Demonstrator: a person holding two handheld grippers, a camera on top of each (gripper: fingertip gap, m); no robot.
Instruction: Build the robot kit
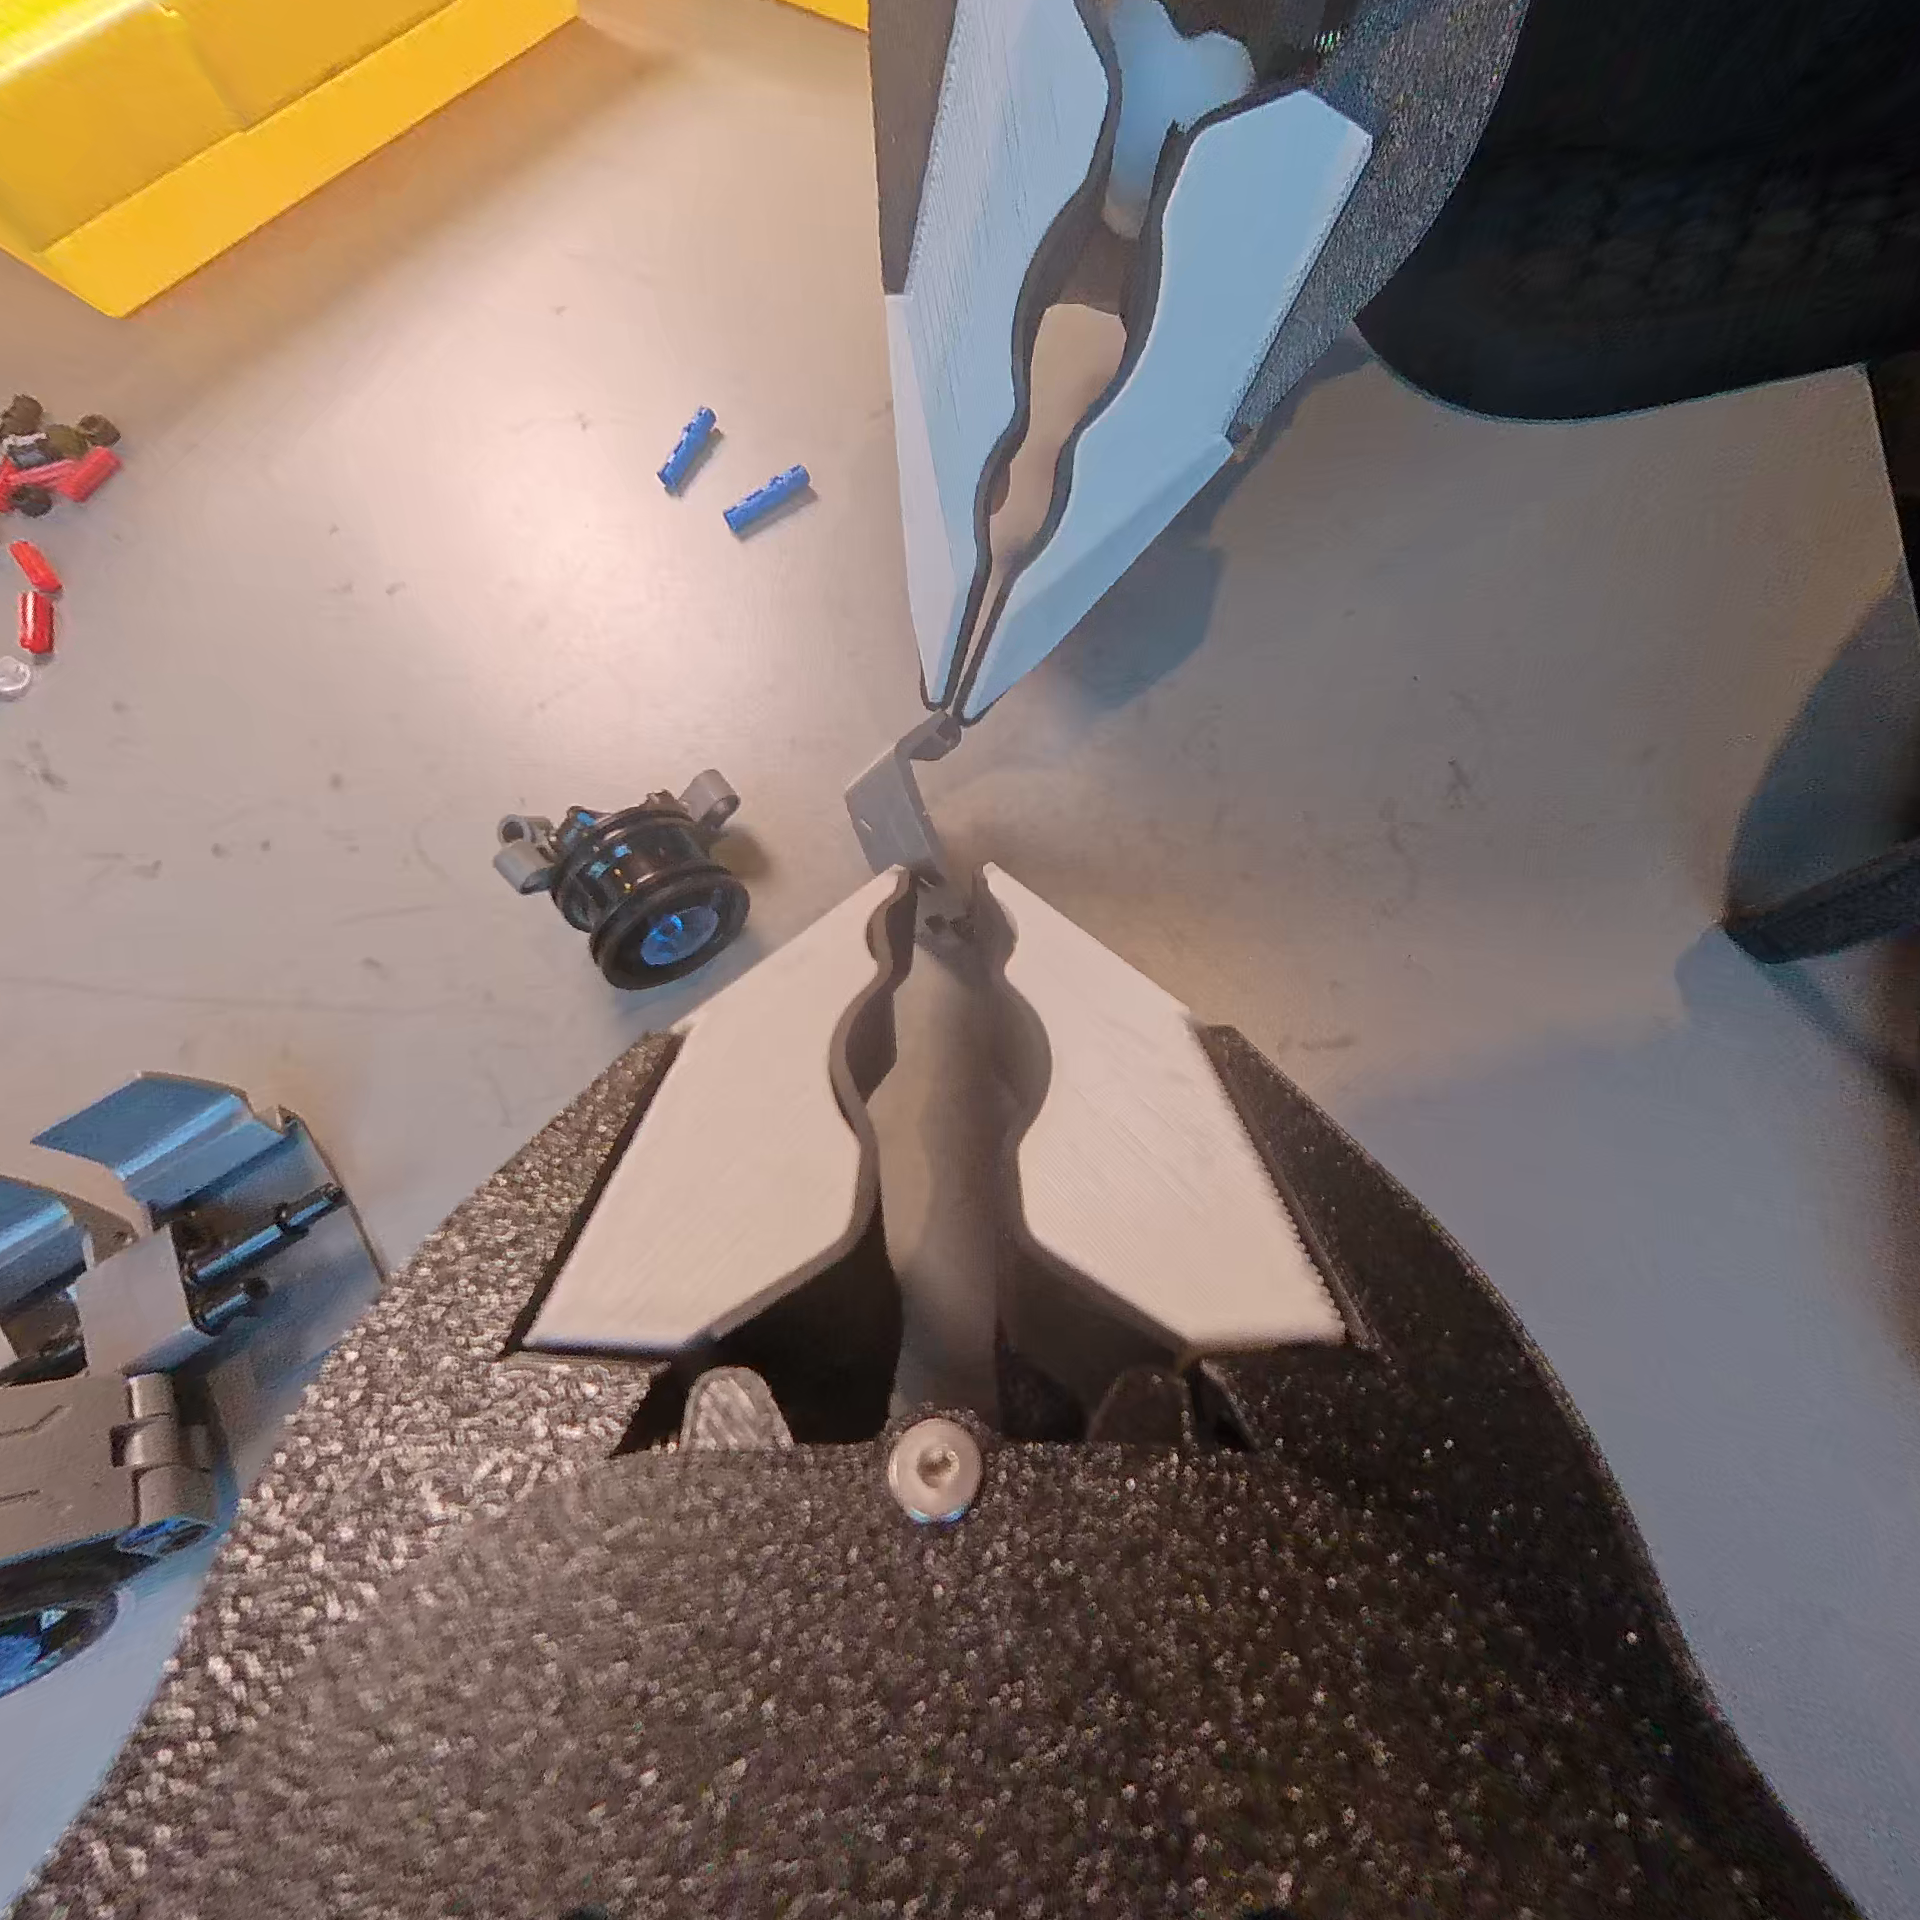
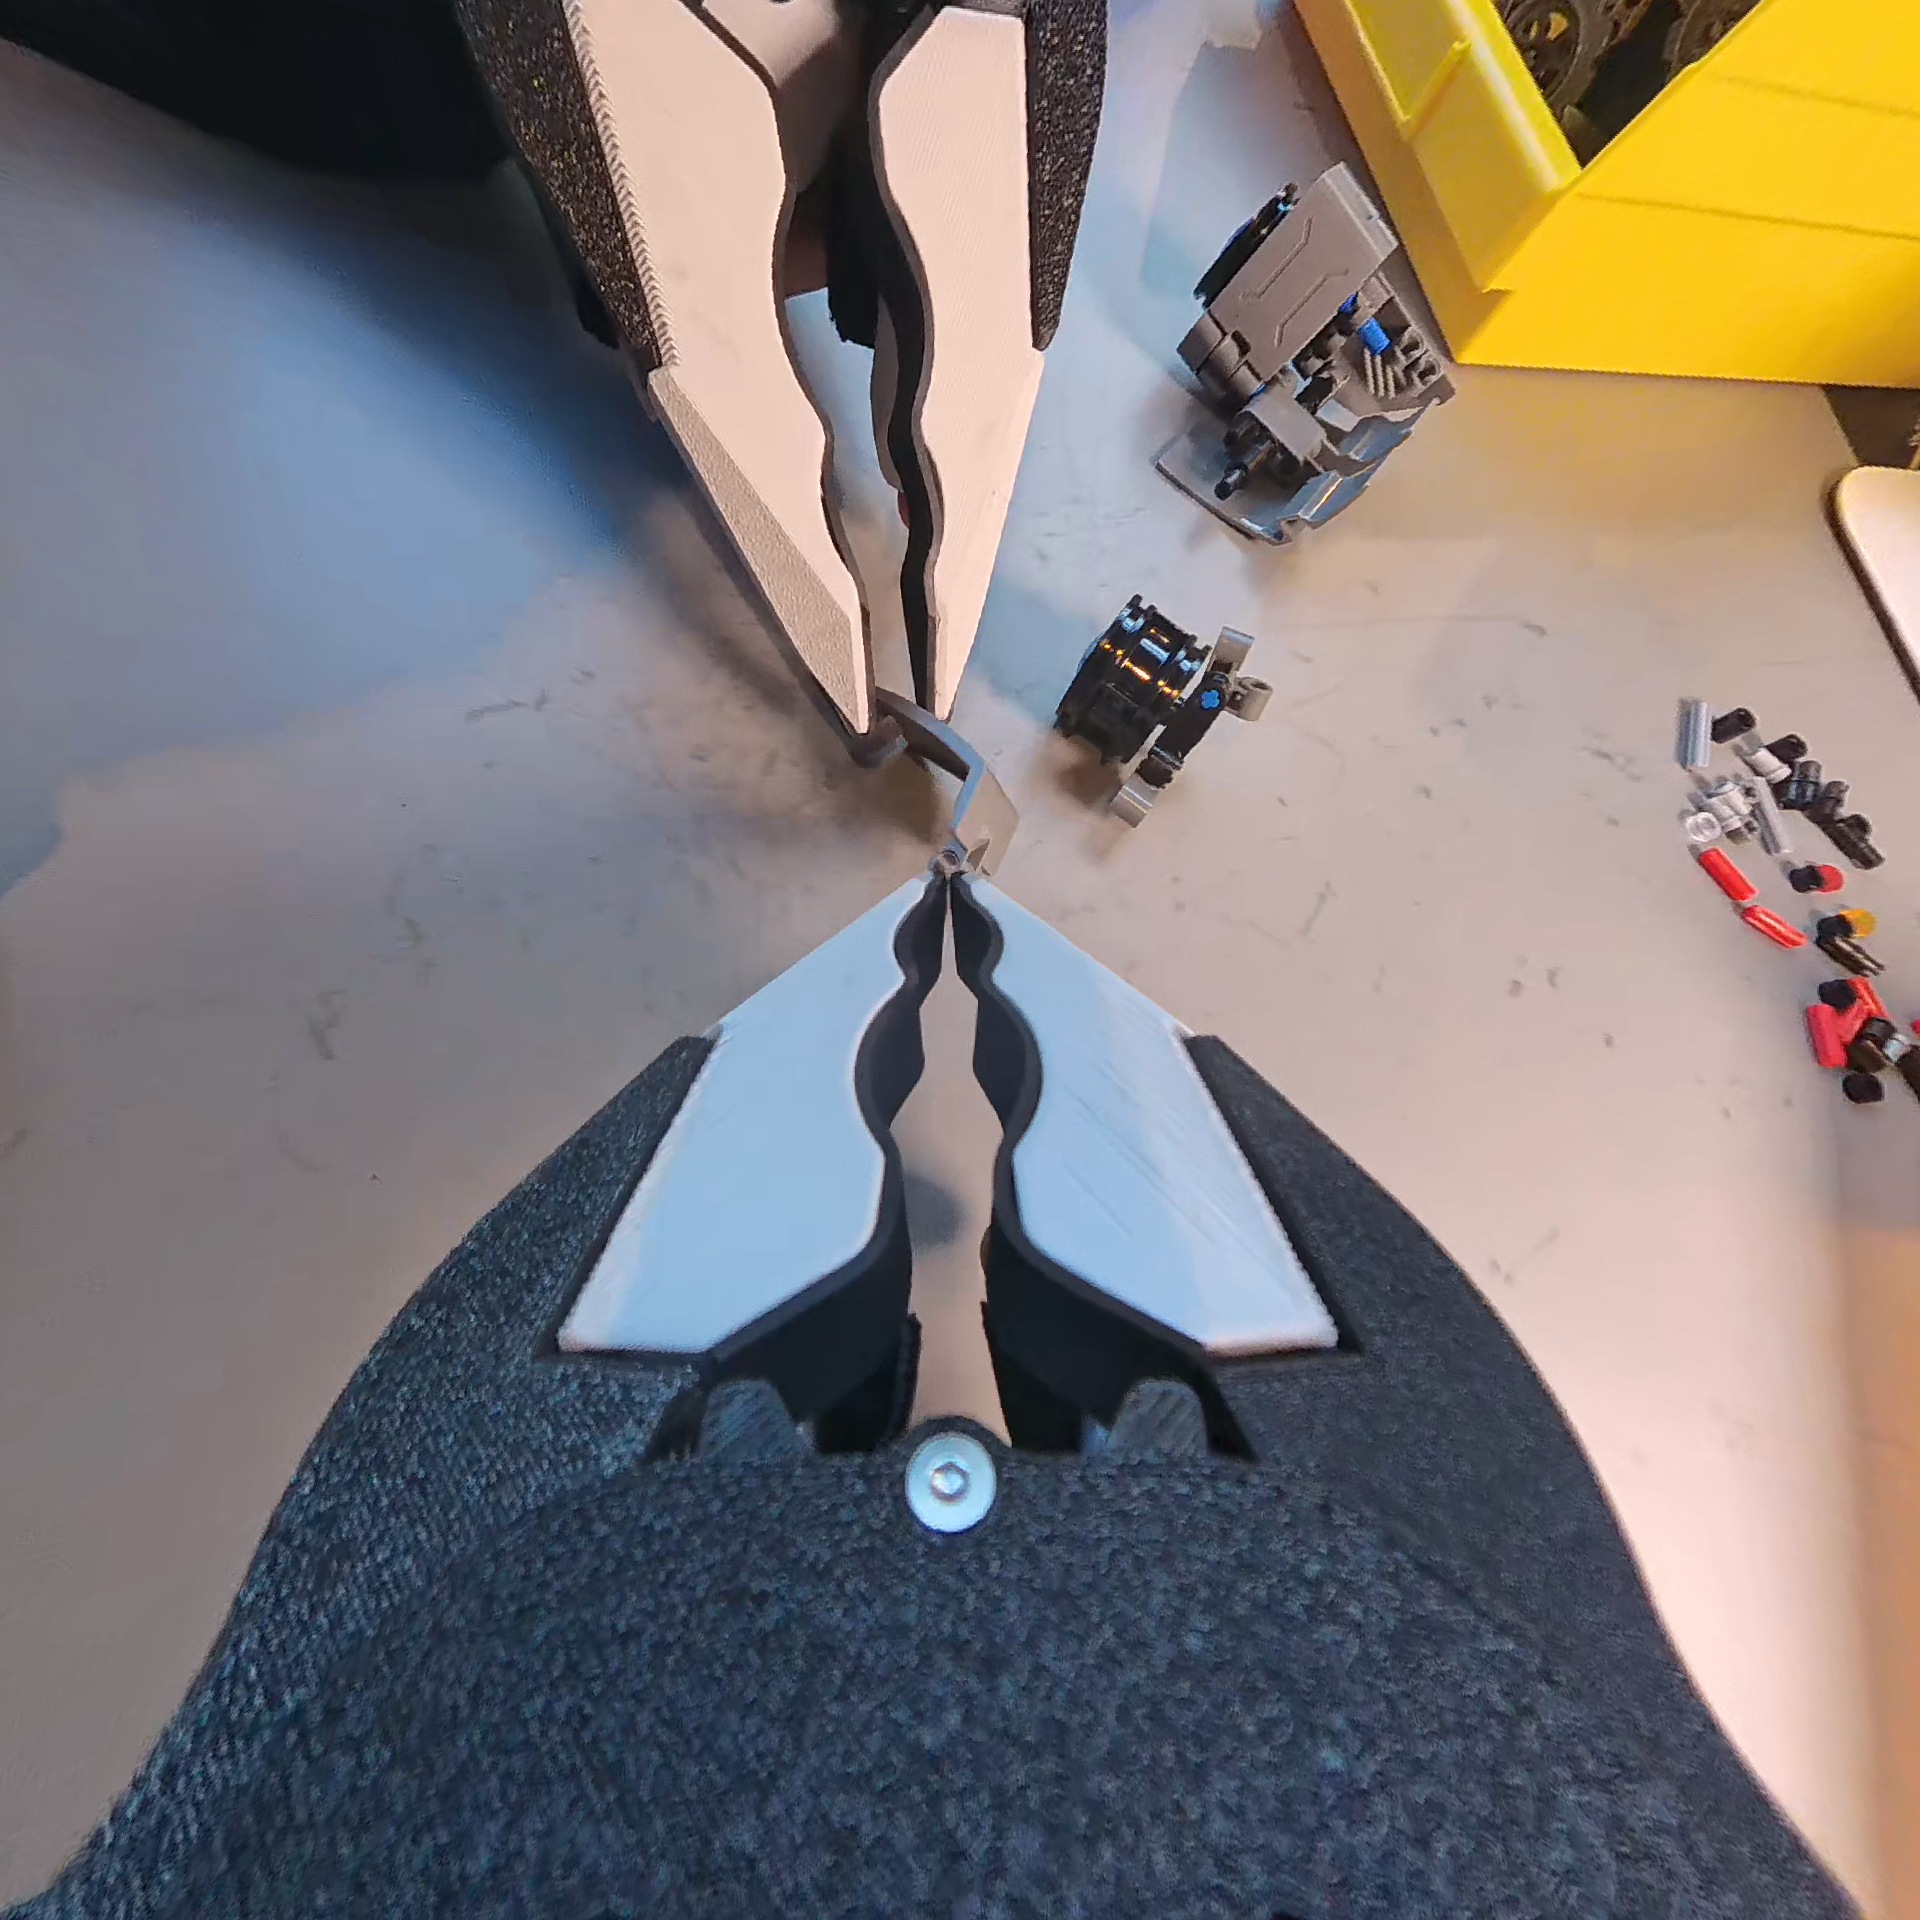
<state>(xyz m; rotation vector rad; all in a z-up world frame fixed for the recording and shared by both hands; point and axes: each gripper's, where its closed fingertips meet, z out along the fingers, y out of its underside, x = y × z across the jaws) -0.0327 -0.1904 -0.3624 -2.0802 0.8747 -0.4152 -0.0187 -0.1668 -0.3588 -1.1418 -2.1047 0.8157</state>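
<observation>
On the grey table I count two blue pins, one black wheel and one yellow bin of dark wheels. My left gripper and right gripper both pinch one grey bracket, held between them above the table.

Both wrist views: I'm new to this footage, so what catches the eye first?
At the centre, the left gripper and the right gripper meet tip to tip, both pinching one small grey angled plastic bracket above the pale grey tabletop. Beside them lies a black wheel hub with blue centre and grey connectors. A bright yellow plastic bin stands at the table's far edge.
</observation>
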